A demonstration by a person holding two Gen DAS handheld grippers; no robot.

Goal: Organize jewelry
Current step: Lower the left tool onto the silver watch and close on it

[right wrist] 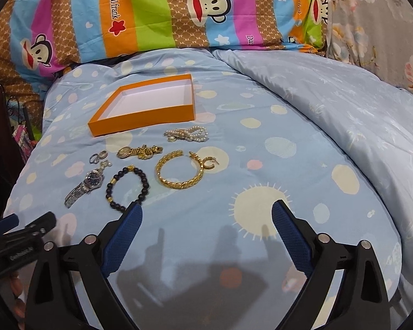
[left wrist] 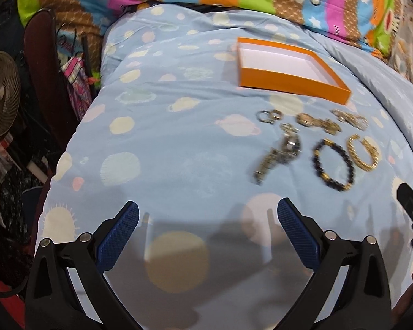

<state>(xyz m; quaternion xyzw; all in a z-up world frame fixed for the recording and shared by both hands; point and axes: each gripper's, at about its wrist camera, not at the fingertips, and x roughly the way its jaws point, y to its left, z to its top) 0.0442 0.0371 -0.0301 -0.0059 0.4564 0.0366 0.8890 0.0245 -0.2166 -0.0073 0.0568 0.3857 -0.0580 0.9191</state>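
Left wrist view: left gripper (left wrist: pixel 208 211) was spread wide, holding nothing, hovering over bare blue duvet (left wrist: pixel 157 137). All the jewelry lay ahead and to its right; the silver watch (left wrist: pixel 278 154) was the nearest piece, long axis running diagonally from near-left to far-right. Orange box (left wrist: pixel 289 68) sat beyond the jewelry, empty, with nothing in it yet.

Right wrist view: right gripper (right wrist: pixel 206 213) was also wide open and empty. The black bead bracelet (right wrist: pixel 127 185) lay just beyond its left fingertip, with the gold chain bracelet (right wrist: pixel 179 174) ahead and slightly left. The pearl strand (right wrist: pixel 187 134) and gold watch (right wrist: pixel 139 151) lay farther toward the box. The right gripper looked nearer to most pieces, the left nearer only to the silver watch.
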